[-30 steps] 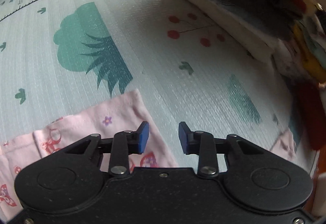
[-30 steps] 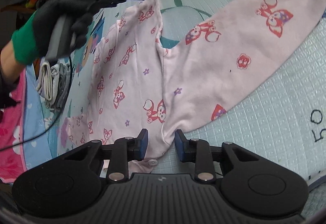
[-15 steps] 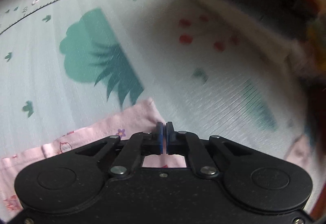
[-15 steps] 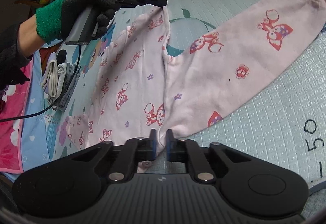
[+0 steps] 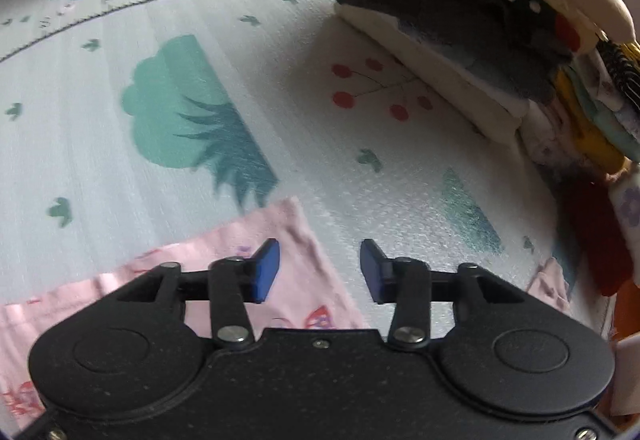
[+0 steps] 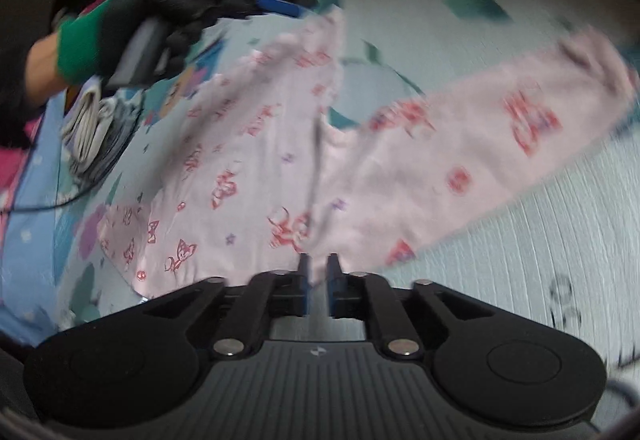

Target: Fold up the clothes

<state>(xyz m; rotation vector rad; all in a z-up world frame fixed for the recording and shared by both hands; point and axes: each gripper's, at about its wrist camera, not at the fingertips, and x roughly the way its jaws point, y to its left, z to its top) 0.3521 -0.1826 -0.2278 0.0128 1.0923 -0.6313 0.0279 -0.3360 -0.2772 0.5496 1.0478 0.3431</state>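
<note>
Play mat (image 5: 120, 167) fills everything, pink pants (image 6: 248, 159) spread flat on it, stack of folded clothes (image 5: 500, 39) by the edge. Left gripper (image 5: 320, 268) opening over a cuff, gripping nothing. Right gripper (image 6: 318, 280) opening, fabric edge between jaws.

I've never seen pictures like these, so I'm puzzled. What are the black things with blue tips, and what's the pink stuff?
Those are two grabbers, one in each of a person's hands, each carrying a camera that looks along its fingers. One picture is from the left gripper, the other from the right gripper, which also shows the gloved hand holding the left one. A pink garment with red prints lies spread on a play mat, beside a pile of folded clothes. Both grippers' jaws are opening at the garment's edge, so nothing seems gripped.
</note>
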